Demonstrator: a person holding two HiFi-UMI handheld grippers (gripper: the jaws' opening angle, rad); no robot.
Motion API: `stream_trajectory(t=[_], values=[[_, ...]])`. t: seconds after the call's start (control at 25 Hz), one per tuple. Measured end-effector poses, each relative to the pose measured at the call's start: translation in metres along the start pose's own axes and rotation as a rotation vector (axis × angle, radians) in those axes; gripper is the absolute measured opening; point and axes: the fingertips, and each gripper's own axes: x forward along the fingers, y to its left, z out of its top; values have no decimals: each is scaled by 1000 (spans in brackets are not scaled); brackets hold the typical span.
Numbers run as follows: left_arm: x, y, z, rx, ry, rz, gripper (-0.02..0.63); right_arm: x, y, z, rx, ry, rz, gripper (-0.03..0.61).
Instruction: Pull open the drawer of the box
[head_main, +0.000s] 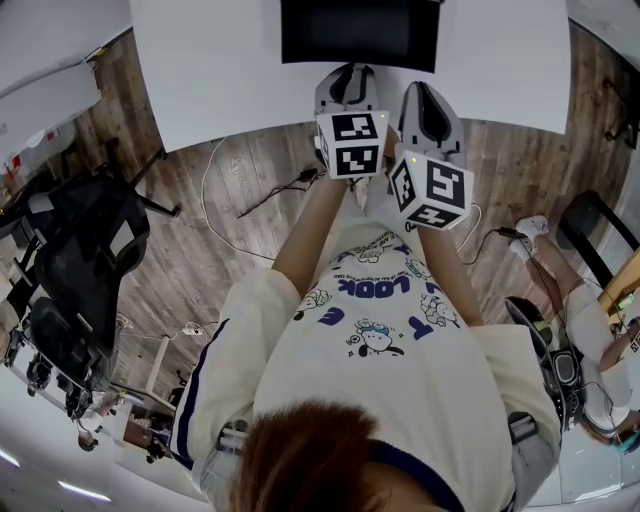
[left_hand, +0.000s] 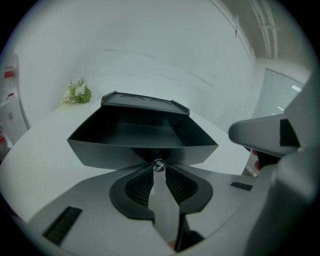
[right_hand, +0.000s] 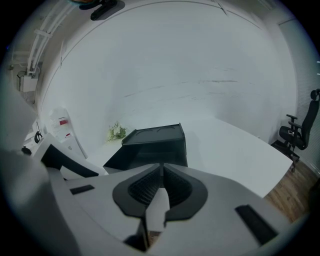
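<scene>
The person's hair (head_main: 320, 455) and white printed shirt (head_main: 400, 340) fill the near edge of the head view; beyond them both arms reach forward over a white table (head_main: 220, 70); the left gripper (left_hand: 158, 169) is clenched on the small glinting knob (left_hand: 158, 164) at the middle of the drawer (left_hand: 140, 137) front, its dark ribbed pads pinching it from either side; the drawer lies straight ahead of that gripper, long axis across the view, and stands drawn out of the box (right_hand: 159, 136), showing a bare, smooth, matt black inside; any further pull, I judge, runs straight back toward the person along the gripper's own line; the right gripper (right_hand: 161, 172) is pressed closed on nothing, just beside the left, the box ahead of it; the box is a squat black block with a moulded top; a small green sprig (left_hand: 77, 93) stands behind it.
</scene>
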Motion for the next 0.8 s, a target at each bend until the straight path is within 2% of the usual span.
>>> stream_trajectory(t=[0.4, 0.56, 0.8], values=[[-26, 5, 11, -54, -41, -31, 78, -1, 7, 17, -5, -40, -1, 40], [-45, 6, 27, -66, -87, -24, 78, -4, 9, 29, -11, -70, 3, 40], [-74, 3, 69, -27, -202, -42, 78, -13, 20, 53, -40, -142, -4, 40]])
